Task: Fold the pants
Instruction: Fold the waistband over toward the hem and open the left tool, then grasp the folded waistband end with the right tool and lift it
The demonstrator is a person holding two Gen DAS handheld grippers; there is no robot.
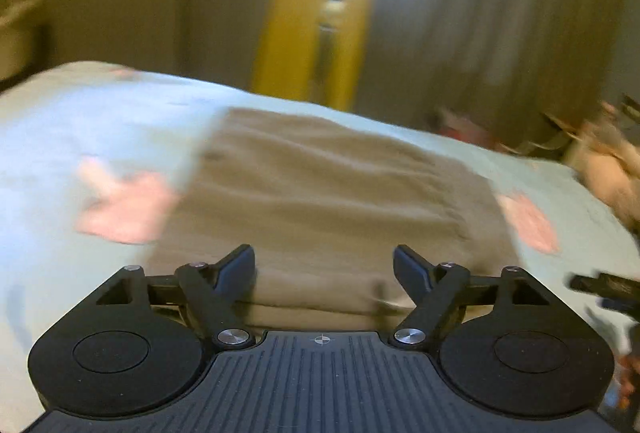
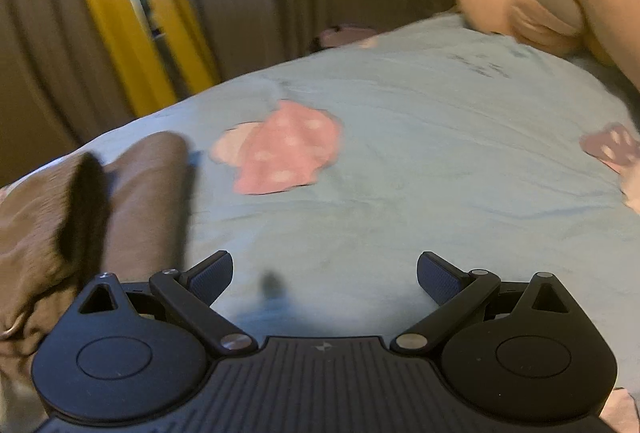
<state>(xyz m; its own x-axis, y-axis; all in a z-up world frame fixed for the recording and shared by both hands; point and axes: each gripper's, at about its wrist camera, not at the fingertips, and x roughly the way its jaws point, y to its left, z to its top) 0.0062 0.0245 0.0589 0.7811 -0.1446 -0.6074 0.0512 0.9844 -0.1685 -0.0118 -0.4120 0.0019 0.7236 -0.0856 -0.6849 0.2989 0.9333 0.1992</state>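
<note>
Pants [image 1: 320, 193] folded, flat on blue sheet [image 1: 80, 121] | left gripper [image 1: 324, 265] jaws apart above near edge, nothing between | right gripper [image 2: 324, 273] jaws apart over bare sheet, pants to its left

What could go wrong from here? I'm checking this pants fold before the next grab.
1. The left tool is open over the brown pants, gripping nothing; closing here may pinch only the top layer and pull the fold apart.
2. In the right wrist view a pants edge stands up loosely beside the open right tool, so it may flop back.
3. The light blue sheet is wrinkled and soft; a low grab might catch it too.
</note>
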